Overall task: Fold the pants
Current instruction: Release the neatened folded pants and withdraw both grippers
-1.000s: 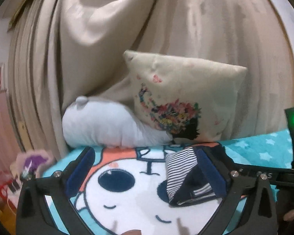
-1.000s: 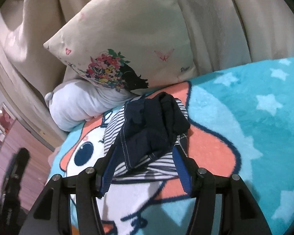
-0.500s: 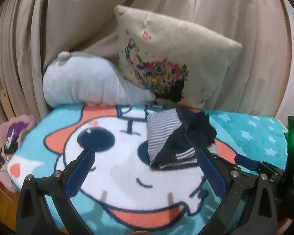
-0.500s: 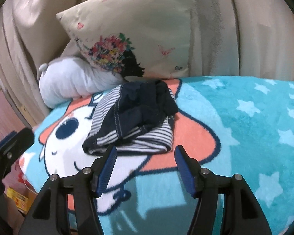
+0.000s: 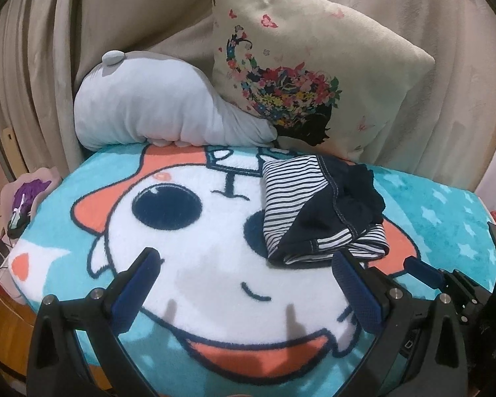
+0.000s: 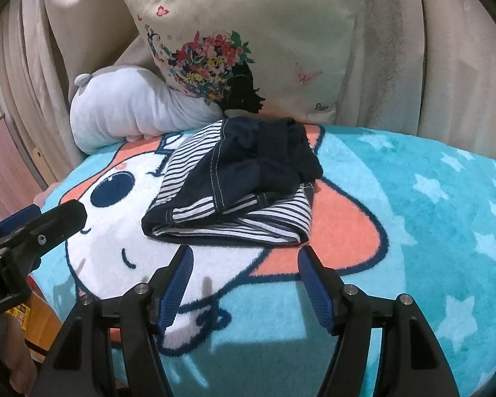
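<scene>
Pillow (image 6: 248,43) and plush (image 6: 125,106) crowd folded pants (image 6: 238,185).

Beige curtain (image 5: 99,26) across the rear. Floral cushion (image 5: 307,76) and grey plush pillow (image 5: 155,109) resting against it, on turquoise cartoon blanket (image 6: 446,205).

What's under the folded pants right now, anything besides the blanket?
Only the cartoon blanket shows around the pants: white face and orange patch run beneath them. Whatever lies directly under the bundle is covered. Both grippers, left and right, are open, clear of it.
</scene>
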The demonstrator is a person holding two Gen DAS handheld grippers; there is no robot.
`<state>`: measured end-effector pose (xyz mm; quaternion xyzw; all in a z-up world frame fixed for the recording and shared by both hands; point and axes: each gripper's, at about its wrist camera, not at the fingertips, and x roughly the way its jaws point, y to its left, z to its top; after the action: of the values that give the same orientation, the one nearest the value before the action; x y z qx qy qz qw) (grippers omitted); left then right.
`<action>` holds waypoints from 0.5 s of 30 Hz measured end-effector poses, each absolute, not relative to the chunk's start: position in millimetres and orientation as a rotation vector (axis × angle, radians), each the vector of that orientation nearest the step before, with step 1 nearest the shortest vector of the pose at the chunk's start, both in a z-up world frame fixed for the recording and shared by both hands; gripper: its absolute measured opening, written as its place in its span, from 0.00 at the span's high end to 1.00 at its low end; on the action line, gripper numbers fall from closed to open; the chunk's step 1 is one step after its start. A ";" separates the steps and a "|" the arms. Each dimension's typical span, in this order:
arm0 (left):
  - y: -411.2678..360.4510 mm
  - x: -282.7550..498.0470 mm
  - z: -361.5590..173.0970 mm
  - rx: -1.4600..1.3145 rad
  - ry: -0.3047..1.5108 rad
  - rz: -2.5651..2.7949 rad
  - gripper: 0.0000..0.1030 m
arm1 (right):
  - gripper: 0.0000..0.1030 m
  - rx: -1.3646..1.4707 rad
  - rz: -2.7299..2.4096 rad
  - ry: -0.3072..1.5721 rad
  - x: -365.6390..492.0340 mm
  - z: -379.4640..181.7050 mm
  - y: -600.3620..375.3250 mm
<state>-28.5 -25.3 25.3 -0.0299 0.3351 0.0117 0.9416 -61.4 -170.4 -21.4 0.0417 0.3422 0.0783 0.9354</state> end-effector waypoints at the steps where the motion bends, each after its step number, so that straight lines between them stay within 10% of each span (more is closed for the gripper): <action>1: -24.7 -27.5 25.0 -0.061 0.685 0.025 0.00 | 0.32 0.082 0.160 0.701 -61.0 -21.7 -169.2; 15: -11.0 -18.3 16.6 -0.093 0.719 0.032 0.00 | 0.30 0.033 0.184 0.712 -57.4 -26.8 -152.6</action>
<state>-18.3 -11.0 16.6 -0.0452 0.3515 0.0158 0.9350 -57.4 -152.6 -26.8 0.0160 0.3480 0.0899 0.9331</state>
